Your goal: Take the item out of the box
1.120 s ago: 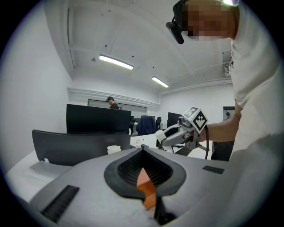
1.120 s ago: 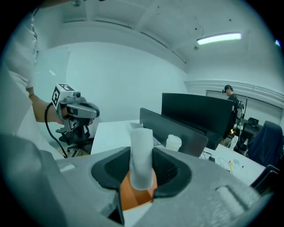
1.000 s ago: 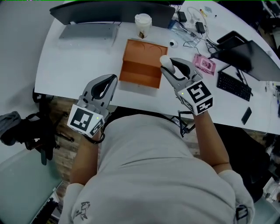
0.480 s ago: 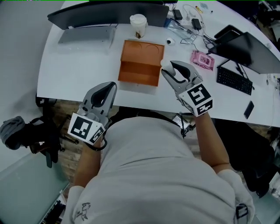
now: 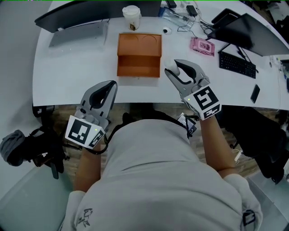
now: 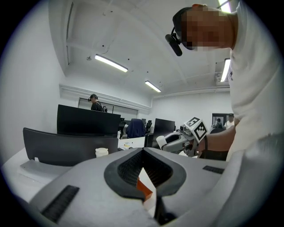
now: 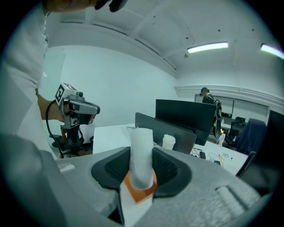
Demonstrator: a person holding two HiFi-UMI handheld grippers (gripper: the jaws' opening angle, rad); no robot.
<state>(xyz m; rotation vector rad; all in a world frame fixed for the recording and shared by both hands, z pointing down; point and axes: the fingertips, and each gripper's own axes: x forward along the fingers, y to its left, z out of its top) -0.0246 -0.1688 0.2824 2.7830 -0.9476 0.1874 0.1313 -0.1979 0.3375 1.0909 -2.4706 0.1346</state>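
Note:
The orange box (image 5: 139,55) stands open on the white table (image 5: 72,67), its lid folded back and its inside showing nothing. My right gripper (image 5: 173,68) hovers just right of the box's front corner, shut on a white cylinder (image 5: 170,64). That white cylinder (image 7: 141,155) stands upright between the dark pads, with the orange box (image 7: 140,191) below it. My left gripper (image 5: 111,85) hangs over the table's near edge, left of the box, shut with nothing in it. The left gripper view shows its tips (image 6: 143,151) meeting, with the right gripper (image 6: 177,139) beyond.
A paper cup (image 5: 131,17) stands behind the box. A monitor (image 5: 86,13) and a grey keyboard (image 5: 76,34) lie at the back left. At the right are a pink packet (image 5: 202,46), a black keyboard (image 5: 237,65), cables and a phone (image 5: 255,94).
Both grippers have drawn back a little from the box toward the table's near edge. The right one still holds the white cylinder. The head camera has shifted.

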